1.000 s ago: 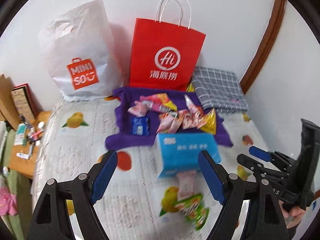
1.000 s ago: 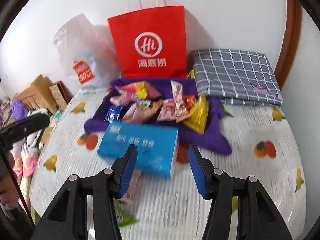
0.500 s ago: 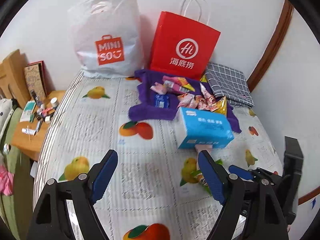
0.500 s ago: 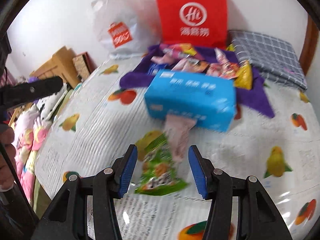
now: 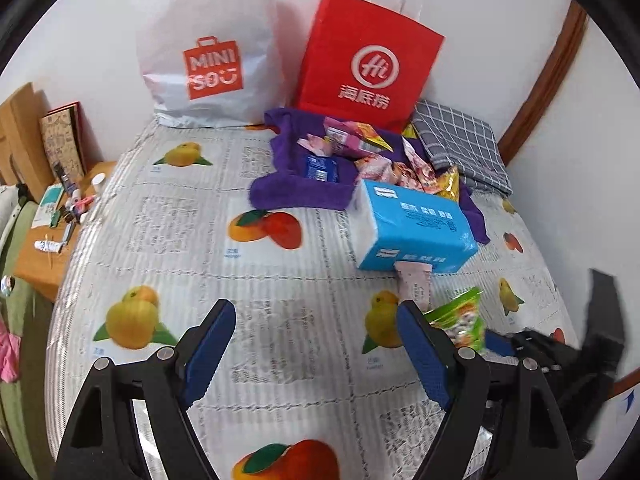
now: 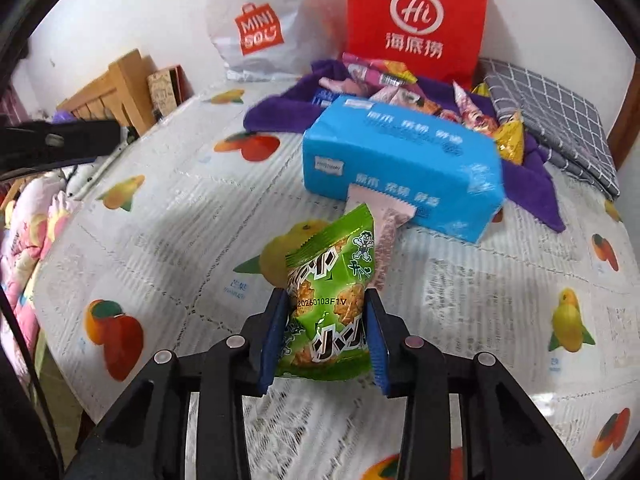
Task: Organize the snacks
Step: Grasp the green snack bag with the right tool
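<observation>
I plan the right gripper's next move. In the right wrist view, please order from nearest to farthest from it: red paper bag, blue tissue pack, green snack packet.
1. green snack packet: clamped between the right gripper fingers.
2. blue tissue pack: ahead, slightly right, mid-bed.
3. red paper bag: farthest, against the wall.

I get even, soft daylight in both views, with faint shadows behind the bags on the wall. Fisheye bending curves the edges into black corners. The right claw smears with motion blur; glare glints on the tissue pack.
</observation>
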`<action>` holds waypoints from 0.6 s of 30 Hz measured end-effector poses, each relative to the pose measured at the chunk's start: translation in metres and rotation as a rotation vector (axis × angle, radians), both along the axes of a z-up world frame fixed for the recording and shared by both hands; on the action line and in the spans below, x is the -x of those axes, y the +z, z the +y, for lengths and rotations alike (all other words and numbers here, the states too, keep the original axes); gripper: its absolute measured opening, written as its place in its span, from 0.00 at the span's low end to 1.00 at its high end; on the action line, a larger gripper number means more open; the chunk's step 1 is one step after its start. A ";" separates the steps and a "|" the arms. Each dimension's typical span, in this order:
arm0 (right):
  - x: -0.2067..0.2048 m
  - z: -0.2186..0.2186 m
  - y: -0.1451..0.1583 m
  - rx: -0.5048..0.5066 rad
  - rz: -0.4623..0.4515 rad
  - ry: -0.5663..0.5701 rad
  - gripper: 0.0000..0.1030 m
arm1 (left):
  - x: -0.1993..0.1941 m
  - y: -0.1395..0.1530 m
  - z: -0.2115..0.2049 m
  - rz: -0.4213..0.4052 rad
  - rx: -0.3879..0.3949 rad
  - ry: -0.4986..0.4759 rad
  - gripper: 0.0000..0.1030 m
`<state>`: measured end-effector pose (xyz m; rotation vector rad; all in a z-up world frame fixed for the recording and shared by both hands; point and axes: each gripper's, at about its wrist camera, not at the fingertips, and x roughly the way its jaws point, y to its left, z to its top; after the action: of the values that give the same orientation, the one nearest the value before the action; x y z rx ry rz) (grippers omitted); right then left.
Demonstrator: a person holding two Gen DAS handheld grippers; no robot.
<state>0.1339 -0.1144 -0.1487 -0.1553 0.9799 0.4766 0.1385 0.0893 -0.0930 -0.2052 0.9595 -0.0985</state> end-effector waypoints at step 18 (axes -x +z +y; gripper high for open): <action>-0.057 -0.154 -0.019 0.010 -0.103 -0.292 0.37 | -0.060 -0.058 -0.113 0.121 -0.068 -0.083 0.77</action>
<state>0.1908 -0.2686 -0.1680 -0.0433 0.8865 0.1938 0.1985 -0.0239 -0.1509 -0.1098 1.0901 -0.1310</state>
